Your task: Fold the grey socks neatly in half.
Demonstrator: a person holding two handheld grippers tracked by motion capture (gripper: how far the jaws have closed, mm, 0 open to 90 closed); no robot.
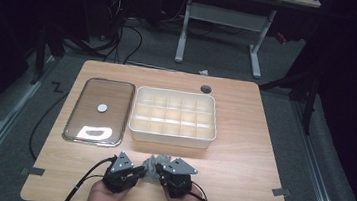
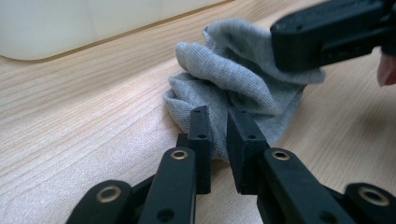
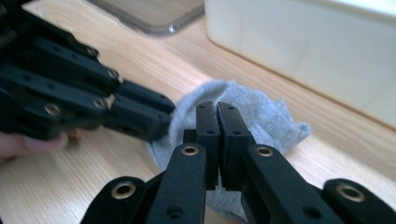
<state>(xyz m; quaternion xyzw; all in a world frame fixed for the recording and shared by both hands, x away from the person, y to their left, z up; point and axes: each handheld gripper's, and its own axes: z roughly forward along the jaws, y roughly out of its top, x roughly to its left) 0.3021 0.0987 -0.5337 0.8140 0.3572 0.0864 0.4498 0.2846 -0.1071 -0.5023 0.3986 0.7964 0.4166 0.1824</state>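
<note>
A crumpled grey cloth (image 1: 152,164) lies on the wooden table near its front edge, between my two grippers. My left gripper (image 1: 142,173) comes at it from the left. In the left gripper view its jaws (image 2: 220,116) are nearly together, pinching the cloth's (image 2: 233,74) near edge. My right gripper (image 1: 160,169) meets the cloth from the right. In the right gripper view its jaws (image 3: 217,109) are pressed together over the cloth (image 3: 275,116), a fold apparently caught between them. The right gripper's fingers (image 2: 322,37) hold the cloth's far side slightly raised.
A white box with several compartments (image 1: 172,139) stands just behind the cloth. Left of it lies a clear shallow tray (image 1: 97,89) with a small white disc (image 1: 102,107) on it. A round cable hole (image 1: 206,89) sits near the table's far edge.
</note>
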